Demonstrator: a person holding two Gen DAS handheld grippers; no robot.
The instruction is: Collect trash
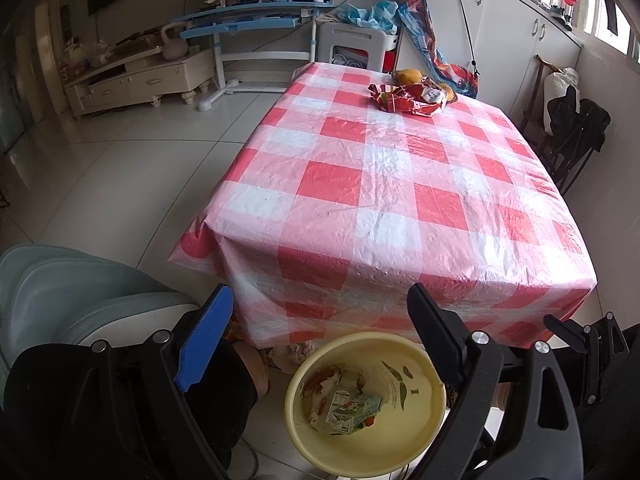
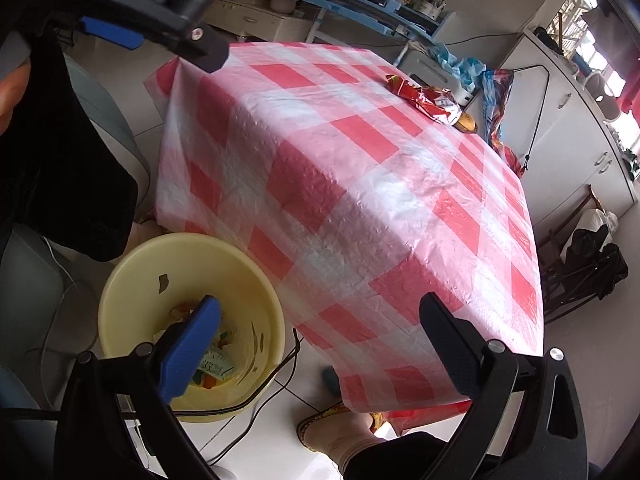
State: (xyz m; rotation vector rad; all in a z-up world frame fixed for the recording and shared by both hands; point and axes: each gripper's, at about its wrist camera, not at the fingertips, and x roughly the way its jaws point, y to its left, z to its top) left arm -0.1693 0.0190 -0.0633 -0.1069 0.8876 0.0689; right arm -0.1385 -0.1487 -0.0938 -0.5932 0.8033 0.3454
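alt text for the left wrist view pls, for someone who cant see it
The open, empty left tongs hang over a yellow bin on the floor holding a small carton and paper scraps. Beyond it stands a table in red-and-white check, with a crumpled red wrapper at its far end.

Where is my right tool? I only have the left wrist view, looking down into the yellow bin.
Observer: The right tool is open and empty, with one side over the yellow bin.
Operator: Is anything touching the bin that I can't see?
Observer: A dark cable is draped over its rim.
Operator: What's on the floor past that?
Observer: A slippered foot, below the near corner of the table.
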